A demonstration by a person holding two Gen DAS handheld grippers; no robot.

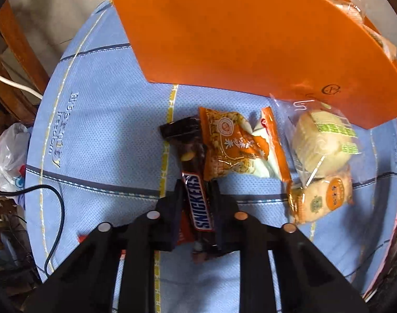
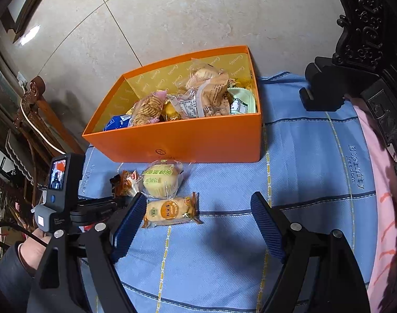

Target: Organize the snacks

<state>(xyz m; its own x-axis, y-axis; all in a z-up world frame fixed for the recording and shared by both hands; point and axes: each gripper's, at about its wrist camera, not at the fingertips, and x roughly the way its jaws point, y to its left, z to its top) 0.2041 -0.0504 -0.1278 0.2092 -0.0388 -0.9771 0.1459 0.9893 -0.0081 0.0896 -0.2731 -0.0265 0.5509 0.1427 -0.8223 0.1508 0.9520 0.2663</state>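
My left gripper [image 1: 197, 185] is shut on a brown Snickers bar [image 1: 198, 203] that lies on the blue cloth [image 1: 99, 140], its far end under an orange snack packet [image 1: 232, 146]. To the right lie a wrapped pale cake [image 1: 323, 143] and a rice-cracker packet [image 1: 323, 198]. The orange box [image 1: 250, 31] stands just beyond them. In the right wrist view my right gripper [image 2: 198, 210] stands open above the cloth, with the rice-cracker packet [image 2: 171, 210] close by its left finger [image 2: 128, 224]. The pale cake [image 2: 160, 181] sits behind it, and the orange box [image 2: 185, 140] holds several wrapped snacks.
A dark carved chair [image 2: 365, 39] stands at the right and a pink cloth [image 2: 381, 182] runs along the table's right edge. A hand [image 2: 31, 245] holds the left gripper's handle at the lower left. A white plastic bag [image 1: 7, 156] and cables lie beyond the table's left edge.
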